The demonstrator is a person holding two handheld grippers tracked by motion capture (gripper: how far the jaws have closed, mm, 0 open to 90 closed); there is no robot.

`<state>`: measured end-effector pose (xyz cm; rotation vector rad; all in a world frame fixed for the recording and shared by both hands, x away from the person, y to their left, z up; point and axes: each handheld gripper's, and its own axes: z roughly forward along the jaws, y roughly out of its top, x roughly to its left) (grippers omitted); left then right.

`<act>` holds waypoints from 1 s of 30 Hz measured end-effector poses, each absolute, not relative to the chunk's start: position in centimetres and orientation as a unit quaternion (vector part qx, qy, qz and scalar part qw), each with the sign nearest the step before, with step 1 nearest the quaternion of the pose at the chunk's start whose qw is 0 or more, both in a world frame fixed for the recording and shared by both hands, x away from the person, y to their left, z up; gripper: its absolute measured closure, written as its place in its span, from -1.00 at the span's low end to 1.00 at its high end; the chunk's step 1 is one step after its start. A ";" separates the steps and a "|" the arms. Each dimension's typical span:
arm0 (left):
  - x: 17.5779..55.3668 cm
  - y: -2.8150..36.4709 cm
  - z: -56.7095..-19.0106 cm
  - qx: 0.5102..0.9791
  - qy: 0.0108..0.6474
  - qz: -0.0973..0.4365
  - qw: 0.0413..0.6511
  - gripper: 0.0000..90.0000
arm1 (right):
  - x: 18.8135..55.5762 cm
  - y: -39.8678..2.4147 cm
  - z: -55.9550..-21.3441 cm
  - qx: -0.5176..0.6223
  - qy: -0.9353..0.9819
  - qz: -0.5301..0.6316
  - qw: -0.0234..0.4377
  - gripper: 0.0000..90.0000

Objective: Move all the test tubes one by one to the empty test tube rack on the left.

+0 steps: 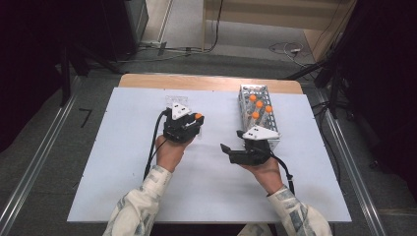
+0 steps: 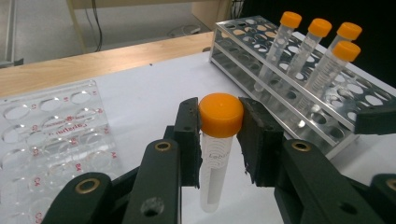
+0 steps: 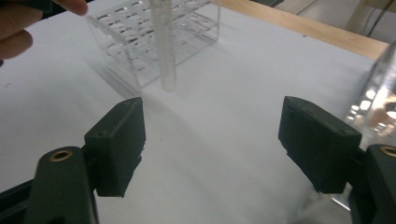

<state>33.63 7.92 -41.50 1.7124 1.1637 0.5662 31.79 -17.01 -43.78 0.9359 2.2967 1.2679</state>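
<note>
With the right gripper [image 3: 212, 149] hanging wide and empty, the left gripper [image 2: 219, 140] is clamping the orange-capped tube [image 2: 217, 154] just under its cap, pads on both sides, tube hanging upright over the white mat [image 1: 211, 191]. Looks like a transfer from the metal rack [image 1: 258, 105] toward the clear rack [image 3: 154, 42]. Next move is calling for lining the tube up over a hole and lowering straight.

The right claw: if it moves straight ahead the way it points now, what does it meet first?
Probably the hanging tube held by the left claw, then the clear plastic rack behind it. The right claw is open and empty; depth is hard to judge.
</note>
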 end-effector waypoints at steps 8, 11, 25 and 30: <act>34.5 8.4 -41.0 0.697 0.481 0.235 0.478 0.56 | 31.4 -19.7 -43.9 0.347 0.803 0.446 0.189 -0.53; 34.9 8.6 -40.8 0.699 0.481 0.235 0.475 0.56 | 31.2 -20.5 -43.9 0.350 0.802 0.445 0.193 -0.53; 36.5 9.8 -39.9 0.686 0.494 0.234 0.480 0.56 | 31.0 -22.6 -44.0 0.370 0.792 0.443 0.202 -0.53; 37.1 10.0 -39.4 0.685 0.496 0.238 0.478 0.56 | 31.0 -22.5 -44.0 0.368 0.793 0.442 0.201 -0.53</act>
